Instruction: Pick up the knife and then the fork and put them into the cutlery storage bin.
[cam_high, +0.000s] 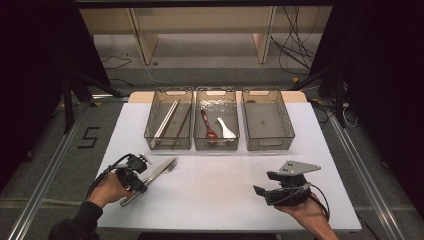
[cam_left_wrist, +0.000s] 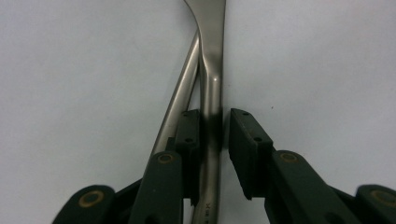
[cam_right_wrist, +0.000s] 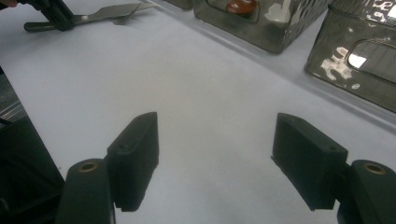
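Scene: we sorted cutlery into three clear bins (cam_high: 217, 145) on a white worktop (cam_high: 220, 190).
Knife (cam_high: 161, 168): lay near-left, crossing a fork (cam_left_wrist: 180, 95).
Left gripper (cam_left_wrist: 215, 135): fingers nearly closed around the knife handle, small gap on one side.
Right gripper (cam_right_wrist: 215, 163): fingers wide apart, holding nothing.
Advice: we judged squeezing fully, excluding the fork, best.

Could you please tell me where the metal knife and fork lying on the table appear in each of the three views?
High view: knife and fork at lower left, under the left gripper.
Left gripper view: their handles run up the centre, one between the jaws.
Right gripper view: top left, far off.
Shared landmark: white table.
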